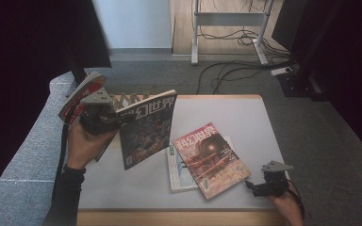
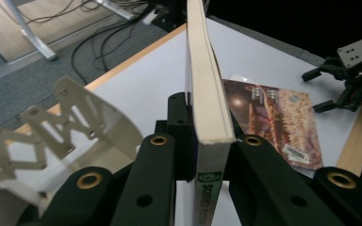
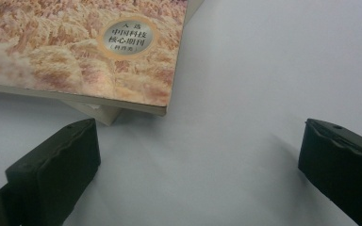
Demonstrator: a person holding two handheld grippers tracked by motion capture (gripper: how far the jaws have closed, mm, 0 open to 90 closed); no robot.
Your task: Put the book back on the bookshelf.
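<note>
1. High view: my left tool (image 1: 104, 114) is clamped on the magazine (image 1: 146, 128), held upright at centre-left beside the metal rack (image 1: 131, 100).
2. Right tool (image 1: 264, 184), lower right, jaws apart, empty.
3. Risk: thin edge grip, so the mag could pivot, slip or clip the rack.

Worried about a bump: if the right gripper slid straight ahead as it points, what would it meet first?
Probably the corner of the red magazine. The open right gripper points across bare table toward it, though depth is unclear.
</note>
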